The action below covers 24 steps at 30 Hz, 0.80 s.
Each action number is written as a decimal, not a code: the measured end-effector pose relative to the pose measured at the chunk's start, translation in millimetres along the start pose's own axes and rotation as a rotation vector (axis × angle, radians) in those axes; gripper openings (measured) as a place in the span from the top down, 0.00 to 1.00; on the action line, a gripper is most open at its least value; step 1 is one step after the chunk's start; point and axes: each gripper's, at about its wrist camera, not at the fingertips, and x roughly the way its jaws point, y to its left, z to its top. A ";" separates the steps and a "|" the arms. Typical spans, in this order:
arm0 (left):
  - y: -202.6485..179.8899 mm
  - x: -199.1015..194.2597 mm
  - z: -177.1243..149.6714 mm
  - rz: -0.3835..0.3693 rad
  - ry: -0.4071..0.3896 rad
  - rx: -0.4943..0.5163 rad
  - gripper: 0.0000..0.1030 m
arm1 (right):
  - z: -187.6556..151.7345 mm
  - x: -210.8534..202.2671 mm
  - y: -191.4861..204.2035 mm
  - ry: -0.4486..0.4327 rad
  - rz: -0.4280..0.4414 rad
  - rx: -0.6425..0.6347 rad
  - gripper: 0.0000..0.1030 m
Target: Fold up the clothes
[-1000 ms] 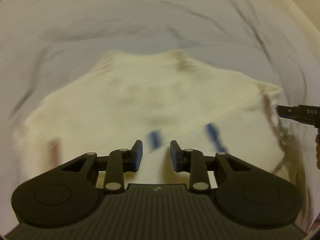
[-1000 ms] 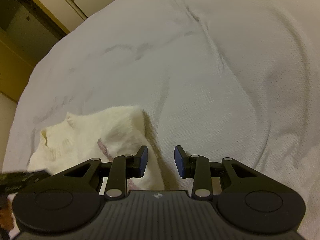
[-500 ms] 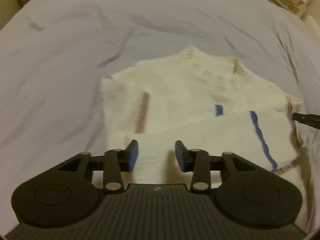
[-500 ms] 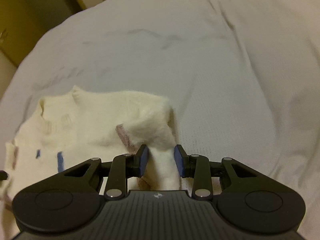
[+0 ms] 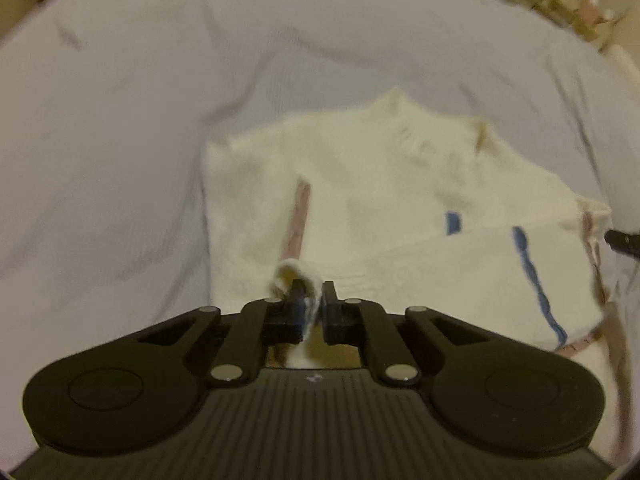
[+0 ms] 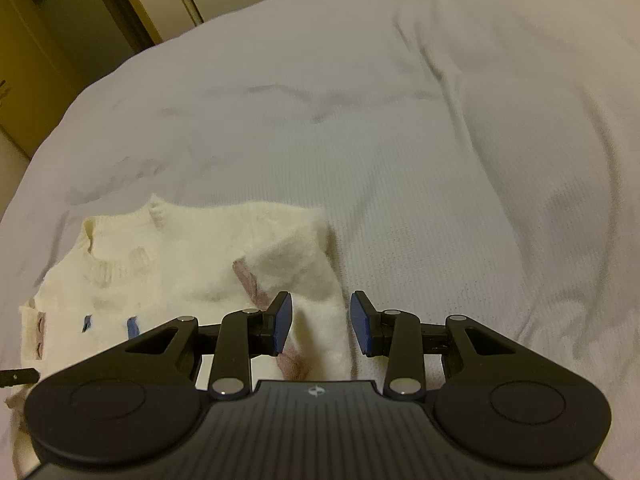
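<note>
Left tongs (image 5: 311, 307) pinching sweater (image 5: 384, 184)

1. The sweater (image 5: 384, 184) is cream with short blue and dull pink stripes.
2. The bedsheet (image 6: 440, 140) is plain pale grey-white.
3. Both grippers are black with blue pads (image 6: 282, 322).

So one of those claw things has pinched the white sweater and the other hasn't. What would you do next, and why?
Probably close the right gripper on the sweater. Its jaws stand open with the sweater's near edge lying between them, while the left gripper is already shut on a bunched bit of knit at its own side. With both sides held, the near edge could likely be lifted evenly and folded over.
</note>
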 end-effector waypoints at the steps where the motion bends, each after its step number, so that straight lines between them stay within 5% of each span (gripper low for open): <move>1: -1.2 -8.4 -4.7 0.009 -0.025 0.019 0.95 | 0.6 1.3 1.2 -0.008 0.007 -0.003 0.71; 7: 3.1 7.6 -19.9 0.082 0.021 0.023 0.91 | 3.0 23.6 11.6 -0.020 0.060 -0.023 0.85; 9: 0.8 12.7 -11.6 0.094 0.007 0.008 0.91 | 0.6 44.3 17.2 0.026 -0.024 -0.064 0.92; 11: -1.2 11.0 -7.7 0.104 -0.009 0.022 0.91 | 1.7 51.1 20.0 0.040 -0.073 -0.082 0.92; 19: 5.9 9.7 -17.4 0.117 0.001 0.016 0.89 | 14.2 52.5 18.9 0.029 -0.033 -0.037 0.90; 21: 3.1 12.7 -16.2 0.129 0.007 0.030 0.89 | 17.3 62.1 15.8 0.042 -0.030 -0.024 1.00; 24: 1.6 9.1 -18.9 0.138 0.003 0.033 0.88 | 29.0 63.2 12.4 0.018 -0.001 -0.010 1.00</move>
